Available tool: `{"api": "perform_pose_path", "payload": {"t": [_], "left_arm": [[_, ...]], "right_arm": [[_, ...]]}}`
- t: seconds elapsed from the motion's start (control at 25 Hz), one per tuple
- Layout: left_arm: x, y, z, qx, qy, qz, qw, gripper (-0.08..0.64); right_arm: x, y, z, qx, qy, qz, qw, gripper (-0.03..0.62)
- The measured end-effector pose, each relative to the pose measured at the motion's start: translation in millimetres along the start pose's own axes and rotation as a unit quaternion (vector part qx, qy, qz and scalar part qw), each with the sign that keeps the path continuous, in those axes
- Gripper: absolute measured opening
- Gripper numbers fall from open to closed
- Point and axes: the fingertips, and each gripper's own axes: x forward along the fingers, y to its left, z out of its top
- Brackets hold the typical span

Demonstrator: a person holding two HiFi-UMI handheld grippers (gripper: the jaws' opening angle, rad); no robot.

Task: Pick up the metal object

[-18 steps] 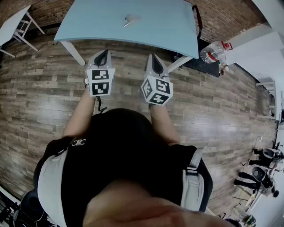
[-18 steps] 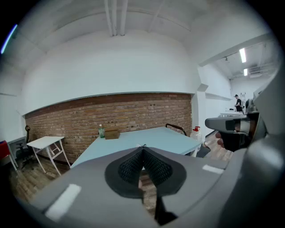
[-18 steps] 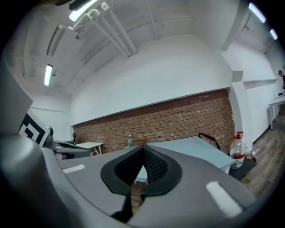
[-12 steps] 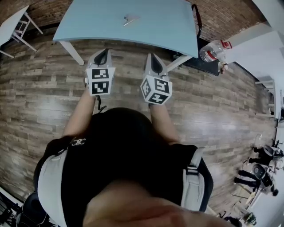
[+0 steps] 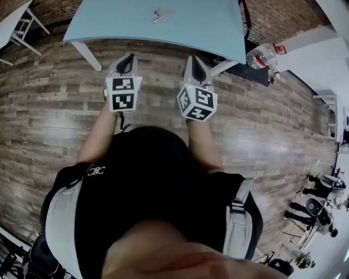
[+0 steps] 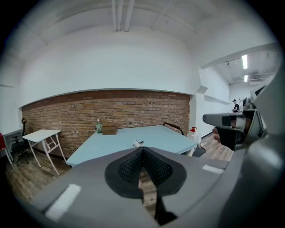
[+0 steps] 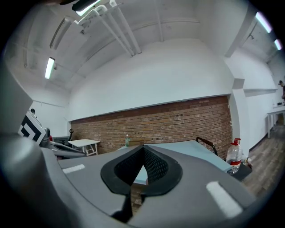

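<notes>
Since the earlier frame, the worktop [image 5: 191, 32] and the metal object [image 5: 162, 14] are being shown higher in the head view, and the right gripper [image 5: 195, 57] is being carried slightly further right.
Metal object: being left lying on the light blue worktop, well apart from both grippers.
Left gripper [image 5: 128, 56]: being held with jaws together, empty.
Right gripper: likewise being held closed, empty, above the wooden floor [image 5: 54, 109].

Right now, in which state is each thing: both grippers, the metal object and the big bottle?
Left gripper: jaws shut, empty.
Right gripper: jaws shut, empty.
Metal object: lying on the blue table, untouched.
Big bottle: upright, red cap on.
</notes>
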Motion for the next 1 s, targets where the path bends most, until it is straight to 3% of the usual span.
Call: {"api": "perform_pose_path", "payload": {"t": [1.0], "left_arm": [[-7, 58, -28, 0.002, 0.008, -0.016, 0.9998, -0.003]], "right_arm": [[7, 62, -26, -0.018, 0.007, -0.021, 1.000, 0.014]]}}
